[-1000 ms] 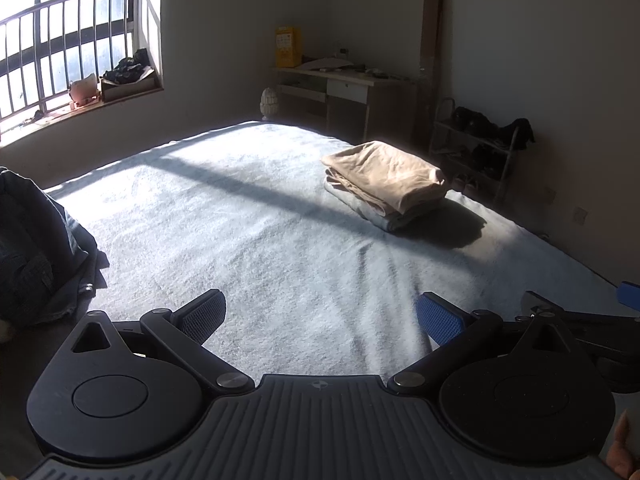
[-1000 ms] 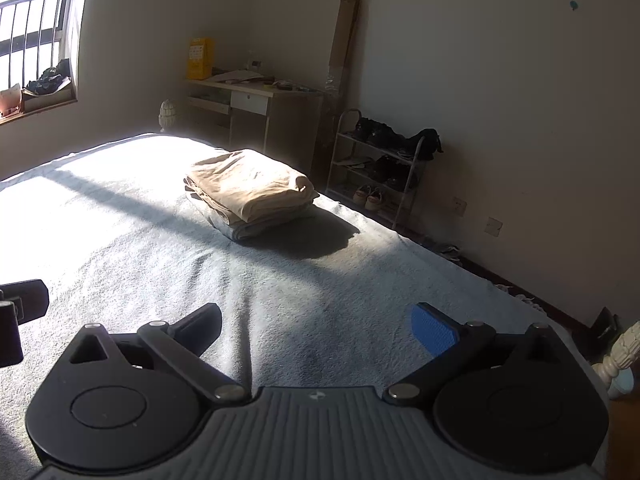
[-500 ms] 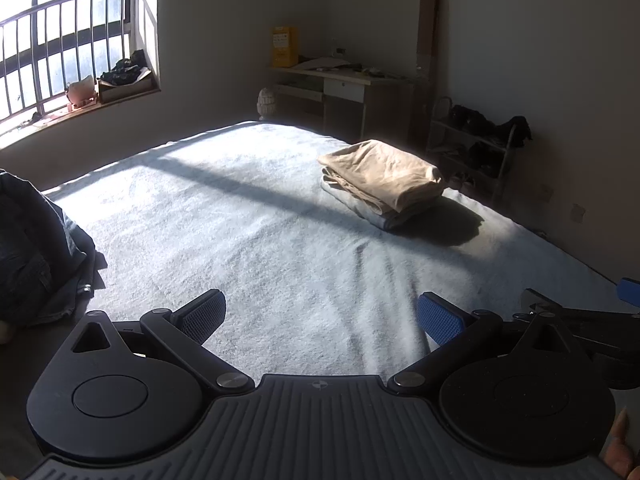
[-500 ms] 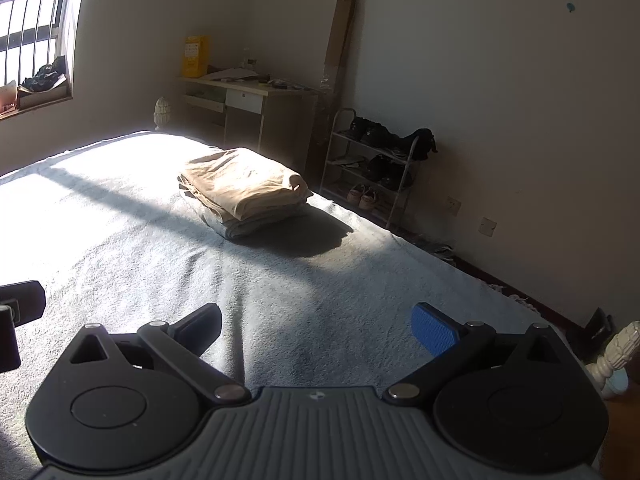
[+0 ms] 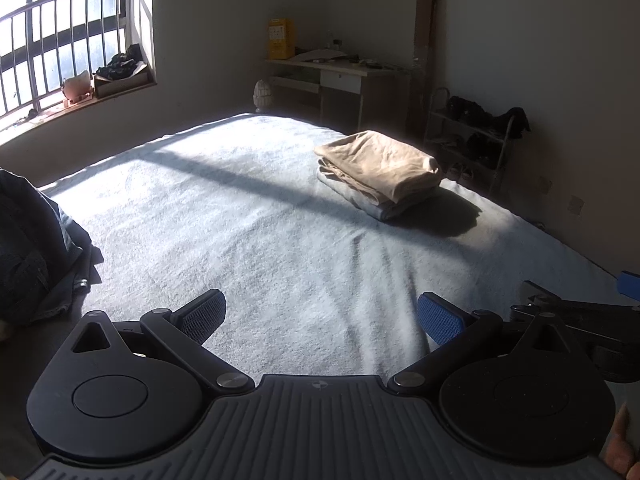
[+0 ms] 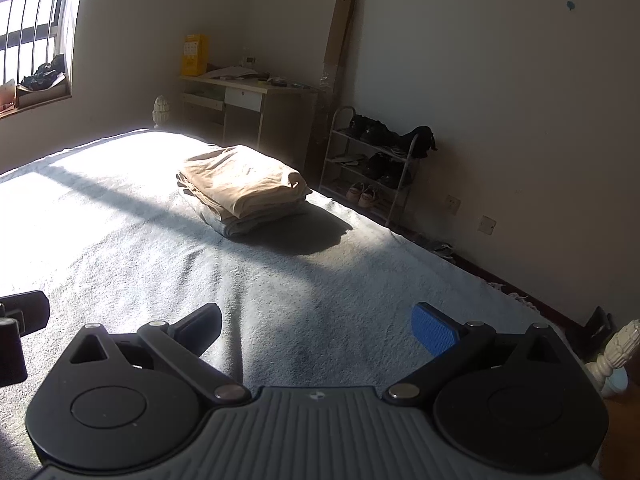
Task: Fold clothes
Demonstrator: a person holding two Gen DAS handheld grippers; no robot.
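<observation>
One folded stack (image 5: pixel 380 172) of at least two garments, tan on top of pale grey, is sitting on the far right of the bed (image 5: pixel 240 232), and one dark crumpled pile (image 5: pixel 28 252) is slumping at the near left edge. Both claws, left gripper (image 5: pixel 320 316) and right gripper (image 6: pixel 316 324), are hovering spread wide over the blanket, gripping nothing.

The left gripper (image 5: pixel 320 316) and the right gripper (image 6: pixel 316 324) sit side by side, fingers (image 5: pixel 440 318) spread wide, holding nothing.
</observation>
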